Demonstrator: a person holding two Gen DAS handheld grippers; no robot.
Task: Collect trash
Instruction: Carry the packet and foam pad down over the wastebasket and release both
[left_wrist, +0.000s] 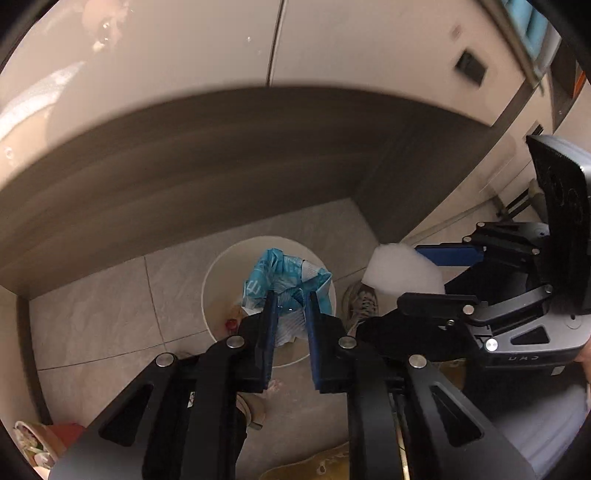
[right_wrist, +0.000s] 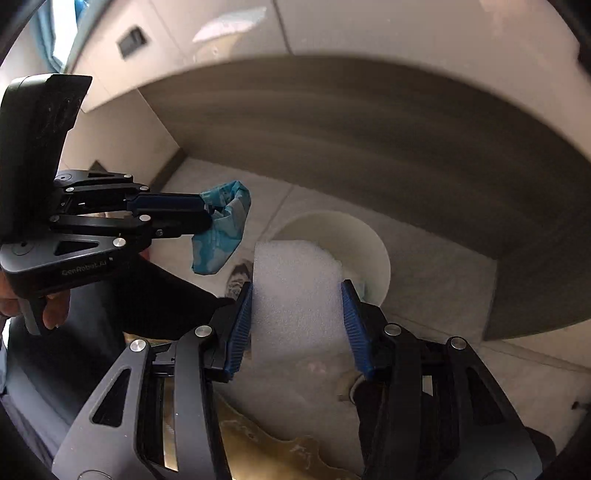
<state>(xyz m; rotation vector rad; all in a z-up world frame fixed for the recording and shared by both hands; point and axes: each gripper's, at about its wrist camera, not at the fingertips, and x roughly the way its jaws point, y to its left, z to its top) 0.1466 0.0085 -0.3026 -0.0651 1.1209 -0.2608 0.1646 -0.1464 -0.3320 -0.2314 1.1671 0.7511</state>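
My left gripper (left_wrist: 290, 295) is shut on a crumpled blue and white wrapper (left_wrist: 266, 273), which hangs over a round white bin (left_wrist: 214, 280) on the floor. The bin holds some scraps, one of them a small red bit (left_wrist: 231, 324). To the right, my right gripper (left_wrist: 413, 275) is shut on a white foam block (left_wrist: 391, 266). In the right wrist view the foam block (right_wrist: 295, 266) fills the space between the blue pads of the right gripper (right_wrist: 297, 286), with the bin (right_wrist: 369, 243) just beyond it. The left gripper (right_wrist: 208, 210) comes in from the left, holding the wrapper (right_wrist: 221, 240).
A dark round tabletop (left_wrist: 221, 147) overhangs the bin on the far side. Pale floor tiles (left_wrist: 92, 314) surround the bin, and a cream wall (left_wrist: 369, 55) stands behind. A shoe (left_wrist: 364, 302) rests beside the bin. A hand (right_wrist: 55, 310) holds the left gripper's handle.
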